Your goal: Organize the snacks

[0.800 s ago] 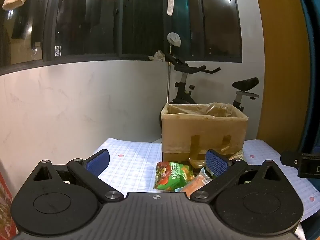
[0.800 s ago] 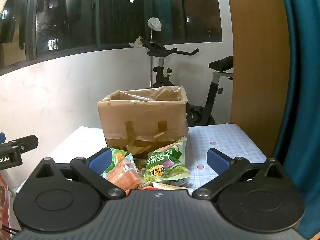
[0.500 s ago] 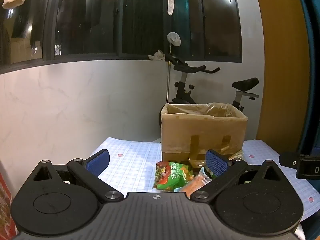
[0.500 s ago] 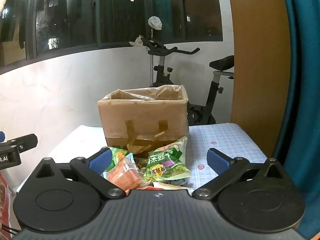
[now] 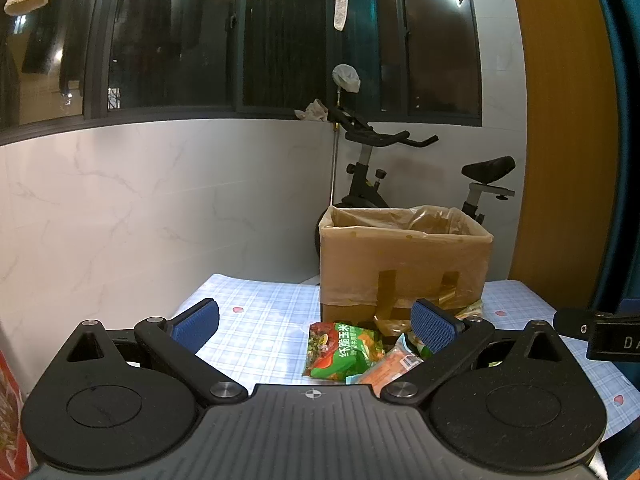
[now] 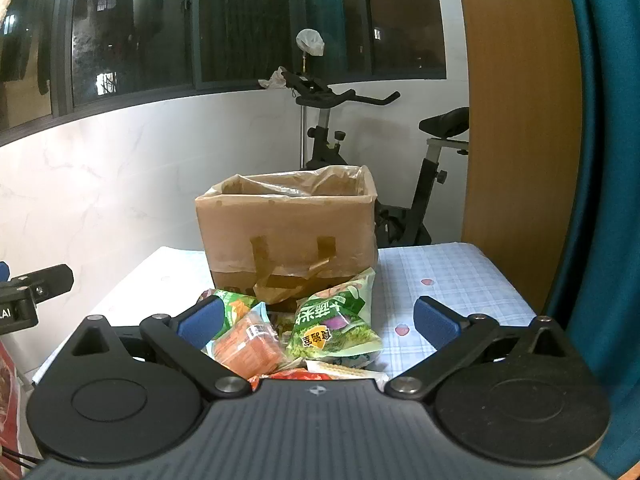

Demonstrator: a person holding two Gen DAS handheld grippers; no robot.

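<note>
A pile of snack packets lies on the checked tablecloth in front of a plastic-lined cardboard box [image 5: 404, 264] [image 6: 288, 232]. A green packet [image 5: 340, 350] and an orange packet [image 5: 394, 366] show in the left wrist view. In the right wrist view an orange packet [image 6: 248, 348], a green packet [image 6: 334, 328] and another green packet [image 6: 236, 308] lie between the fingers. My left gripper [image 5: 316, 320] is open and empty, above the table left of the pile. My right gripper [image 6: 316, 320] is open and empty, just short of the pile.
The table [image 5: 260, 320] [image 6: 452, 276] has a blue checked cloth with pink hearts. An exercise bike [image 5: 372, 176] [image 6: 424, 184] stands behind the box against a white wall. A wooden panel and teal curtain [image 6: 592, 160] are on the right.
Both grippers have barely moved; the views have shifted only very slightly. Nothing was taken hold of or let go.
</note>
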